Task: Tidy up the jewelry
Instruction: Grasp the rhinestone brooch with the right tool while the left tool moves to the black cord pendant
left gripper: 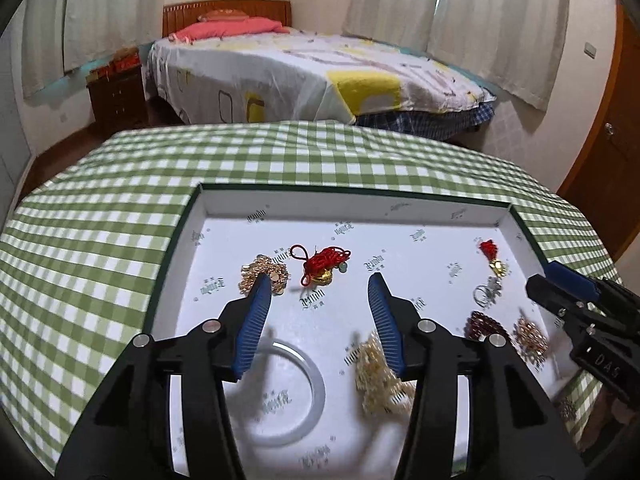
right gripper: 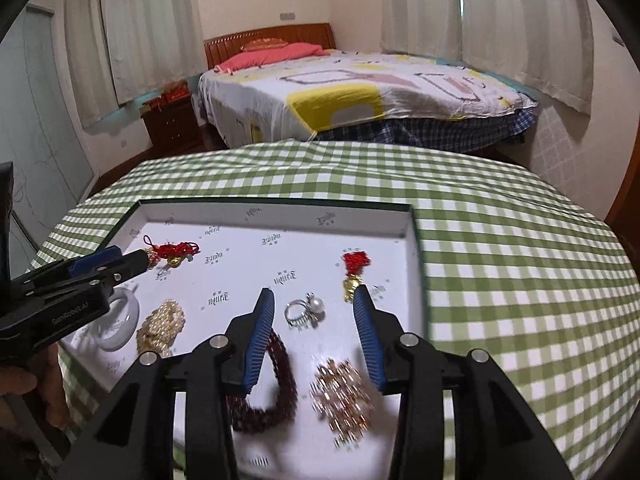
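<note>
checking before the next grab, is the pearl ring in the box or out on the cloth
In the box. The pearl ring lies on the white floor of the box, well inside its walls, not on the checked cloth.

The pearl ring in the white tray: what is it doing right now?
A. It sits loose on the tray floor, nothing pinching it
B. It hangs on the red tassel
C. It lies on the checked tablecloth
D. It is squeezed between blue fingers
A. The pearl ring rests on the floor of the white tray, beyond the tips of the right gripper, whose jaws stand apart and hold nothing.
</note>
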Tool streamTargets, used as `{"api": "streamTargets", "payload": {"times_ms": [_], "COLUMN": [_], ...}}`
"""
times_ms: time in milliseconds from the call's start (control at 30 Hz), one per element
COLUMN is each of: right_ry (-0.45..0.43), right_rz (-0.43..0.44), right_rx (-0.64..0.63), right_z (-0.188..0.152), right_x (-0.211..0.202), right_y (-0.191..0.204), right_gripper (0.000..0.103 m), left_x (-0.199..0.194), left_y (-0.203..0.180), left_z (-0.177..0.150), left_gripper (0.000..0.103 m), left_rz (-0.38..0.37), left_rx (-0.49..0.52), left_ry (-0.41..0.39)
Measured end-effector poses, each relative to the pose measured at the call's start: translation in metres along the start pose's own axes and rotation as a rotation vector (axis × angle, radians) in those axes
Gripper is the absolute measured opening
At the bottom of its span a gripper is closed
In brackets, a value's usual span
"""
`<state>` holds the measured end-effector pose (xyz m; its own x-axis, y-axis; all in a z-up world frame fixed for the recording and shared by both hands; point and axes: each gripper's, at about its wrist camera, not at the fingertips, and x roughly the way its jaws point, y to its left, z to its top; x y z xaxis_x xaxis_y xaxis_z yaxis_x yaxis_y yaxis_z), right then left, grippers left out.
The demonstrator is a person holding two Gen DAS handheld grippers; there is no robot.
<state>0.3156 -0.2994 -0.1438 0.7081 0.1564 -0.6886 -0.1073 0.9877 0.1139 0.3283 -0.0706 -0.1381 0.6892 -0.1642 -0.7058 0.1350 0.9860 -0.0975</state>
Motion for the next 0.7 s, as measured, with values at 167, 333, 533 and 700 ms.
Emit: {"api": "streamTargets", "payload": {"times_ms": [167,333,533,700], "right_ry": [-0.022,-0.013,0.025,0.055], "right_rz": [-0.027,-0.050,-0.065,-0.064], "right_rx": [0.014,0.029,0.062,0.082], "right_z": [-0.014,-0.036,-0.070,-0.091], "right_x": [-0.030,-0.048,-0.060,-0.059], "right_y": [-0.009,-0.018,-0.029,-0.031], "right_gripper": [0.042,0.042,0.042,0.042], "left_x": [-0.034,-0.055,-0.074,-0.079], "left_y": [-0.001,-0.005,-0.010,-0.013], "left_z": [-0.013,-0.032,-0.056,-0.074], "left_gripper": [0.054,0.055,0.055,0.055], "left_rz": [0.000,-0.009,-0.017,-0.015], "left_rx": [-0.012,-0.017,-0.030,-0.027], "left_ry": [-0.045,-0.048,-0.040,-0.017]}}
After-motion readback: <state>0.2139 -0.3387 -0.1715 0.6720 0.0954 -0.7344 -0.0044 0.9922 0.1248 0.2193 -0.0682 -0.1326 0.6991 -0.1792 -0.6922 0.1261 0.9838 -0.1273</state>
